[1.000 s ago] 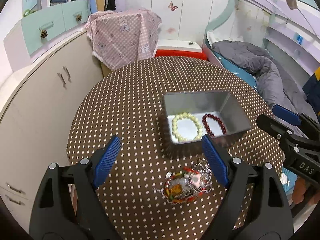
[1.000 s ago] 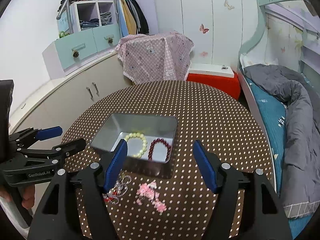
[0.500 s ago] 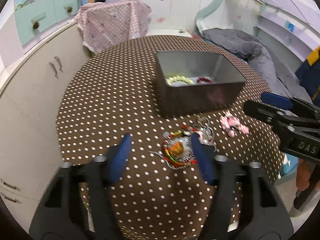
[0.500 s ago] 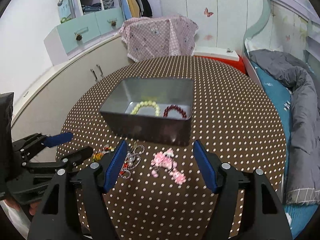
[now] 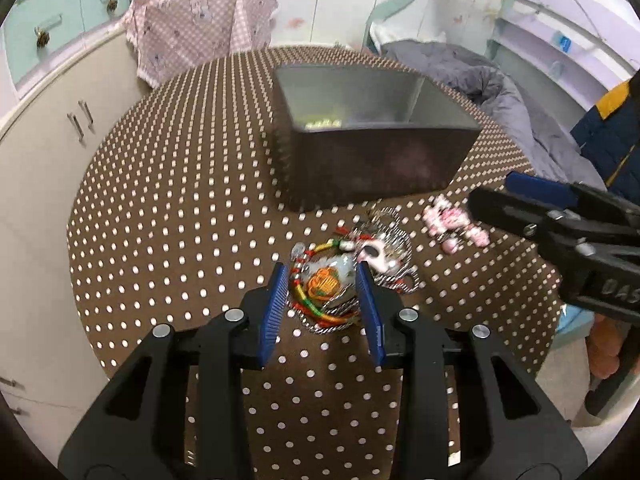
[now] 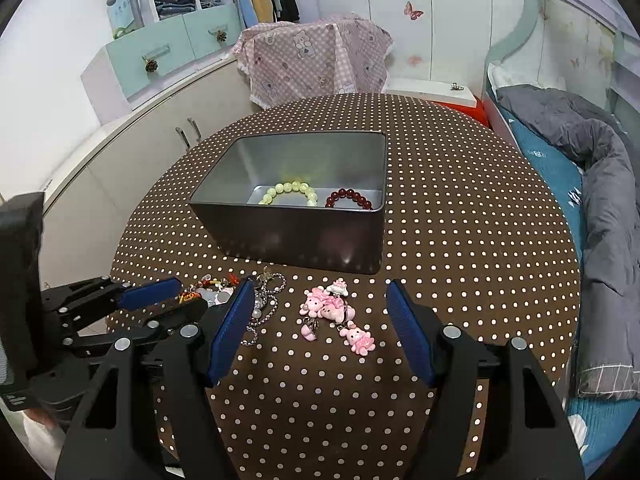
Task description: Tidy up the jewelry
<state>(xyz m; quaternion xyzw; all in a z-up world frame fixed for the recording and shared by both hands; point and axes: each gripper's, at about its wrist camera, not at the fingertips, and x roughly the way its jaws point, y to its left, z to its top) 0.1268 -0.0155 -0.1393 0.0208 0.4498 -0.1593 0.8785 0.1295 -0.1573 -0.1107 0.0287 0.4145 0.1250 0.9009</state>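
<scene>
Left gripper [image 5: 322,280] low over near edge of dotted round table [image 5: 160,200], jaws closing with colourful charm bundle [image 5: 326,286] between them; pads flank it, contact not confirmed. Bundle likely light, loose and floppy: cords, metal chain and a hard glossy pendant, apt to slip or dangle; best pinched across the solid pendant body, not the chain. Pink charm cluster [image 6: 334,312] further right, near same edge, framed by right gripper [image 6: 320,320], jaws apart, nothing held. Cluster looks like small hard resin pieces on links, light, probably chippable; grab at the bunched top figures. Metal tin [image 6: 296,200] mid-table behind both. Left wrist view shows pendant detail but tin contents only as a blur; right wrist view shows yellow bracelet [image 6: 290,192] and red bracelet [image 6: 348,198] inside, bundle mostly hidden behind fingers.
</scene>
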